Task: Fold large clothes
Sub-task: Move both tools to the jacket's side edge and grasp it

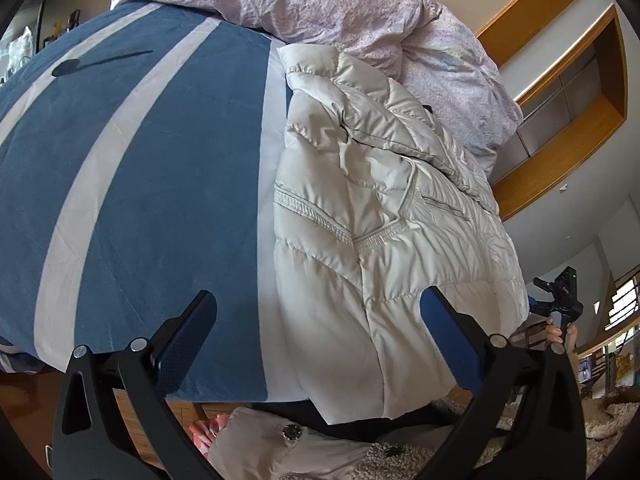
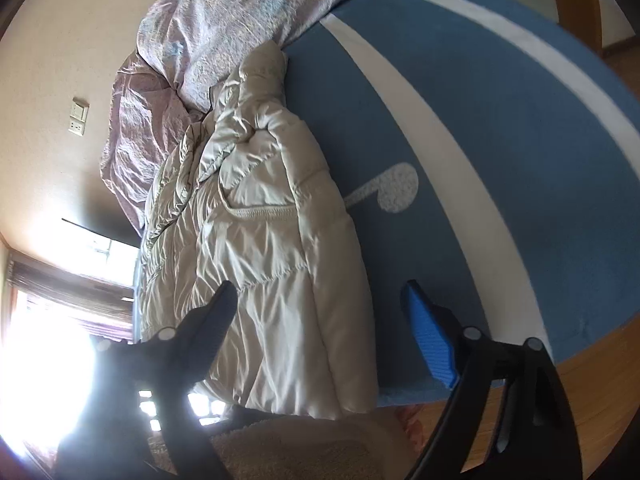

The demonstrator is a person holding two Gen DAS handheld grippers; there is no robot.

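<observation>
- Both our tools hover over the near edge of the bed: the left gripper stands with its jaws wide apart and nothing in them, and the right gripper is likewise spread and empty.
- The cream puffer jacket lies folded lengthwise ahead of the jaws; in the left view it sits under and beyond the right-hand finger, in the right view under the left-hand finger.
- To fold well, we judge each jaw should pinch a corner of the near hem through all layers, lift together, and carry it toward the collar end, keeping the edges square.
- The padding is slippery and springy, so a shallow bite may slip.
- The blue striped bedcover gives a soft, flat base; a crumpled pink quilt crowds the far end, and wooden shelving lines the wall.
</observation>
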